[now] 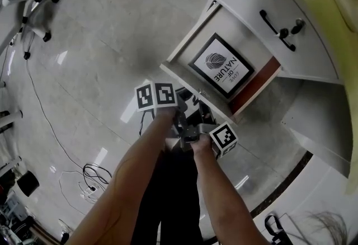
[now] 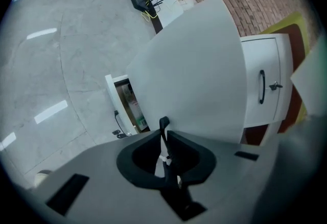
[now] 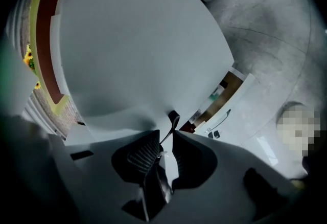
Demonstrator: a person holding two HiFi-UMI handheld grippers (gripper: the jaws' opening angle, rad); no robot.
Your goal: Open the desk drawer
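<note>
The white desk drawer (image 1: 180,51) stands pulled out, and a framed print (image 1: 221,66) lies inside it. Both grippers meet at its front panel (image 2: 194,64), which fills both gripper views. My left gripper (image 2: 164,138) is shut on the thin black drawer handle (image 2: 163,123); in the head view the left gripper (image 1: 184,105) sits under its marker cube. My right gripper (image 3: 166,141) has the same handle (image 3: 173,116) between its jaws, which stand apart with a gap showing beside the bar. The right gripper (image 1: 197,126) is just in front of the person's hand.
Above the drawer is a white cabinet front with a black handle (image 1: 276,28) and a key (image 1: 296,26). A lower compartment (image 2: 130,105) stands ajar with packets inside. Cables (image 1: 92,174) lie on the tiled floor at the left, and a chair base (image 1: 33,9) stands at the top left.
</note>
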